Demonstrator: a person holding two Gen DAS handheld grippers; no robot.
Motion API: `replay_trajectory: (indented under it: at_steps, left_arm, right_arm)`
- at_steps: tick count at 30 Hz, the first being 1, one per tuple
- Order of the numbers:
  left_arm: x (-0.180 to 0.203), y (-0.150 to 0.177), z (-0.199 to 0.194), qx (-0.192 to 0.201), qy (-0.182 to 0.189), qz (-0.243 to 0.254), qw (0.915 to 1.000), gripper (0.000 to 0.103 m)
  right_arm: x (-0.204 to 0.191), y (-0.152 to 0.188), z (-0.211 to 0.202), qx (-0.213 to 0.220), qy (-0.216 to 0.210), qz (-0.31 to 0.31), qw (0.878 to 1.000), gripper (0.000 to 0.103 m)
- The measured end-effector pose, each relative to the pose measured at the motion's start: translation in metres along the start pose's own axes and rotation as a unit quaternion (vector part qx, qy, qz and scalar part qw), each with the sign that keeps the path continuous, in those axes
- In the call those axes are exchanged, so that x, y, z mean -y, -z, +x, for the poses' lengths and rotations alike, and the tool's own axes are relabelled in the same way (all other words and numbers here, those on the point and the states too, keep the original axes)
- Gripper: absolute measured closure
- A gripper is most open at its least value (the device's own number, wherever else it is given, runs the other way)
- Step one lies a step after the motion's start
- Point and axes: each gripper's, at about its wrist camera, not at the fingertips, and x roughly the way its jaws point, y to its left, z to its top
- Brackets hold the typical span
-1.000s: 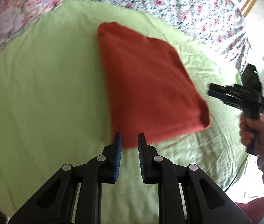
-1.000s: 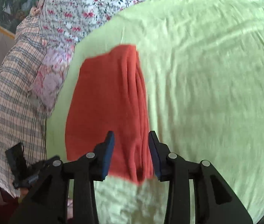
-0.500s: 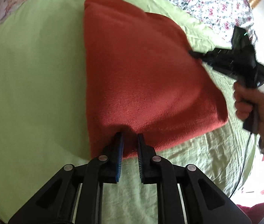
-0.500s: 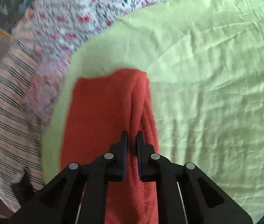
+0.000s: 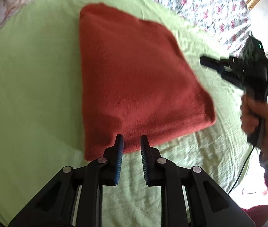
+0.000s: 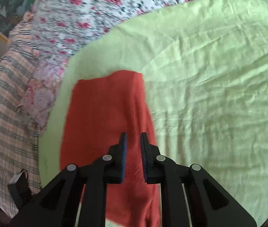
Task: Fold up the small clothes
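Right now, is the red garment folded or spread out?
Folded: the red garment lies as a compact block on the green sheet, layered along one edge.

A bed carries everything, spread with a flowered cover (image 6: 96, 17). A wrinkled light-green sheet (image 5: 29, 71) lies over the cover. On the green sheet rests a folded rust-red cloth (image 5: 134, 79). Beside the sheet, a plaid fabric (image 6: 3, 117) lies on the cover.

I see a light green sheet (image 6: 209, 94) spread over a floral bedspread (image 6: 96, 9), a plaid cloth (image 6: 5, 104) alongside.
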Motion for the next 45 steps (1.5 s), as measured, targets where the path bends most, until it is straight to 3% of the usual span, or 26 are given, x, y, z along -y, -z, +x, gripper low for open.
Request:
replay_trajectory:
  at_steps: [7,9,10,12,20,26,27,28,29,31,32,35,37,39,41,45]
  left_arm:
    - [-0.022,-0.025,-0.03,0.046,-0.014,-0.023,0.9986,0.072]
    - [-0.03,-0.032,-0.028,0.05,-0.025,-0.037,0.9978,0.07]
    - [-0.034,-0.037,-0.028,0.052,-0.028,-0.043,0.9973,0.067]
    - [-0.042,-0.048,-0.025,0.059,-0.032,-0.055,0.9962,0.063]
    - [-0.081,-0.117,0.023,0.047,-0.01,-0.124,0.9911,0.04]
    - [-0.11,-0.17,0.069,0.026,-0.006,-0.161,0.9865,0.036]
    - [-0.113,-0.177,0.073,0.029,-0.005,-0.164,0.986,0.037]
    - [-0.115,-0.182,0.076,0.033,-0.006,-0.163,0.986,0.051]
    - [-0.115,-0.19,0.077,0.04,-0.011,-0.156,0.987,0.078]
    - [-0.111,-0.2,0.074,0.05,-0.017,-0.148,0.9875,0.093]
    - [-0.107,-0.205,0.07,0.067,-0.04,-0.136,0.9877,0.098]
    - [-0.107,-0.215,0.073,0.071,-0.076,-0.128,0.9863,0.099]
    - [-0.11,-0.218,0.076,0.068,-0.086,-0.133,0.9851,0.098]
    - [-0.114,-0.22,0.073,0.069,-0.103,-0.133,0.9834,0.098]
    - [-0.116,-0.219,0.064,0.076,-0.116,-0.131,0.9816,0.098]
    - [-0.118,-0.2,0.032,0.093,-0.103,-0.139,0.9804,0.097]
  right_arm:
    - [-0.016,0.029,-0.011,-0.02,-0.003,-0.019,1.0,0.087]
    - [-0.014,0.024,-0.001,-0.028,0.003,-0.017,0.999,0.082]
    - [-0.013,0.022,0.002,-0.028,0.006,-0.018,0.999,0.072]
    - [-0.01,0.009,0.011,-0.02,0.009,-0.019,1.0,0.065]
    - [0.006,-0.045,0.053,-0.025,0.004,0.006,1.0,0.065]
    - [0.011,-0.06,0.072,-0.038,-0.015,0.018,0.999,0.064]
    - [0.012,-0.061,0.076,-0.04,-0.018,0.02,0.999,0.064]
    - [0.013,-0.062,0.08,-0.044,-0.023,0.02,0.999,0.066]
    - [0.013,-0.062,0.083,-0.048,-0.027,0.018,0.998,0.079]
    - [0.01,-0.065,0.085,-0.047,-0.021,0.004,0.999,0.087]
    - [0.008,-0.067,0.08,-0.038,-0.025,-0.001,0.999,0.093]
    - [0.0,-0.068,0.064,-0.005,-0.034,-0.021,0.999,0.093]
    - [0.006,-0.065,0.078,-0.03,-0.01,-0.017,0.999,0.093]
    - [0.016,-0.063,0.086,-0.038,-0.013,0.005,0.999,0.089]
    - [0.02,-0.066,0.082,-0.036,-0.007,0.018,0.999,0.078]
    - [0.019,-0.065,0.056,-0.016,0.007,0.025,1.0,0.077]
